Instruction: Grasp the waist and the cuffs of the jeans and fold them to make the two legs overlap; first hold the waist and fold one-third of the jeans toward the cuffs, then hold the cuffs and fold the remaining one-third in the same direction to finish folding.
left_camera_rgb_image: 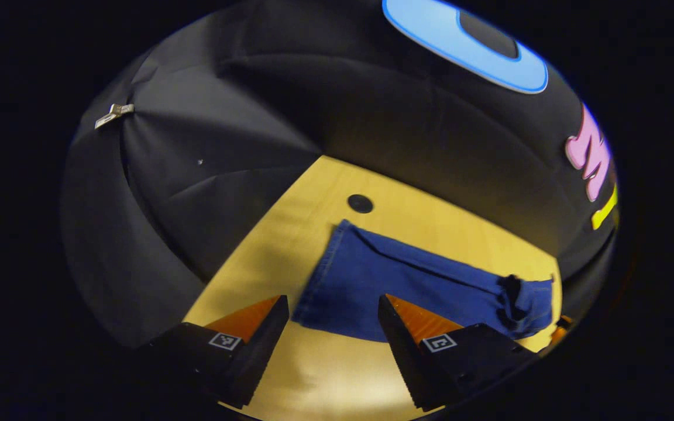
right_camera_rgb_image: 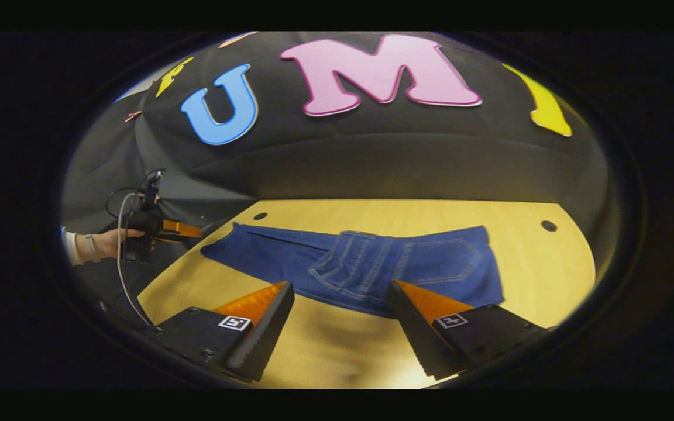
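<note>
Blue denim jeans point(right_camera_rgb_image: 360, 263) lie flat, legs overlapped, on the pale wooden table point(right_camera_rgb_image: 547, 275). Both the left gripper point(left_camera_rgb_image: 331, 318) and right gripper point(right_camera_rgb_image: 340, 304) hover spread, empty. Likely next: gripping the waist for the first third-fold.

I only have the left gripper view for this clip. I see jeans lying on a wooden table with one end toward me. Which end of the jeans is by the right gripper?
Observer: In the right gripper view the waist end of the jeans lies ahead of the right gripper, back pockets facing up.
Operator: Has that gripper taken hold of the waist?
Observer: No. Its jaws stand open above bare table, short of the denim.
Operator: And how does my gripper look from that side?
Observer: The left gripper is held in a hand off the table's edge, near the leg end, clear of the cloth.
</note>
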